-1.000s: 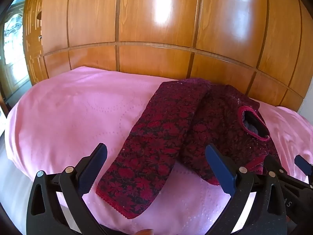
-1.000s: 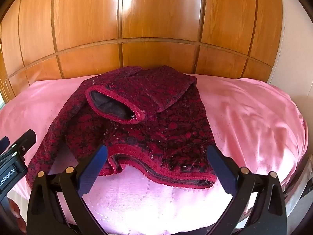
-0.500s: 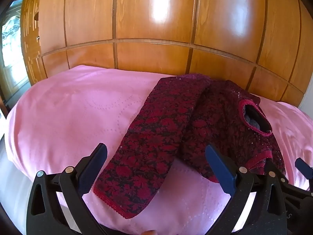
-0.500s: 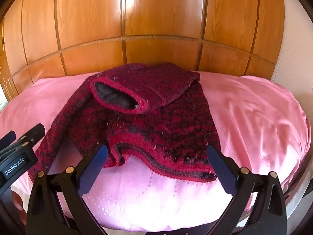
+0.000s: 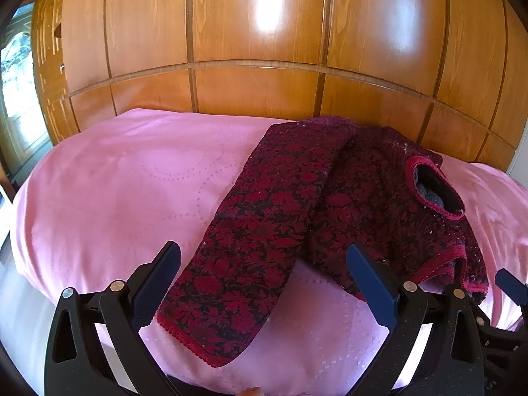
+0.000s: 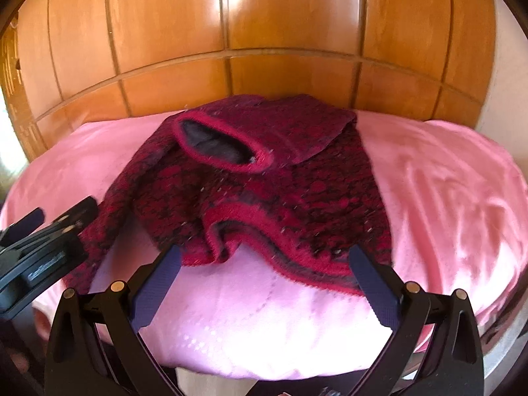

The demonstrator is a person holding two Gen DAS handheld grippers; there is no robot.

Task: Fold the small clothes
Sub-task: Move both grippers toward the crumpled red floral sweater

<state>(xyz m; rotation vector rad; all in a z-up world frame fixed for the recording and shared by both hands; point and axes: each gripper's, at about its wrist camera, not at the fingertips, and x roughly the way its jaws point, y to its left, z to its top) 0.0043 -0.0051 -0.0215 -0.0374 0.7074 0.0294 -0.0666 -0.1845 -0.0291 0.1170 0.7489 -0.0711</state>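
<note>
A small dark red flowered knit sweater (image 5: 356, 198) lies crumpled on a pink cloth (image 5: 132, 181). One long sleeve (image 5: 250, 257) stretches toward my left gripper (image 5: 264, 280), which is open and empty, its jaws on either side of the cuff, above it. In the right wrist view the sweater (image 6: 270, 191) shows its neck opening (image 6: 217, 145) and wavy red hem (image 6: 264, 244). My right gripper (image 6: 264, 283) is open and empty just in front of the hem. The other sleeve is folded over the body.
Glossy wooden wardrobe panels (image 5: 264, 66) stand close behind the pink surface. A window (image 5: 13, 76) is at the far left. The left gripper's body (image 6: 43, 250) shows at the left of the right wrist view. Bare pink cloth (image 6: 445, 198) lies right of the sweater.
Both grippers have drawn back and up a little from the sweater. The sweater lies where it was. The right wrist view is blurred by motion.
</note>
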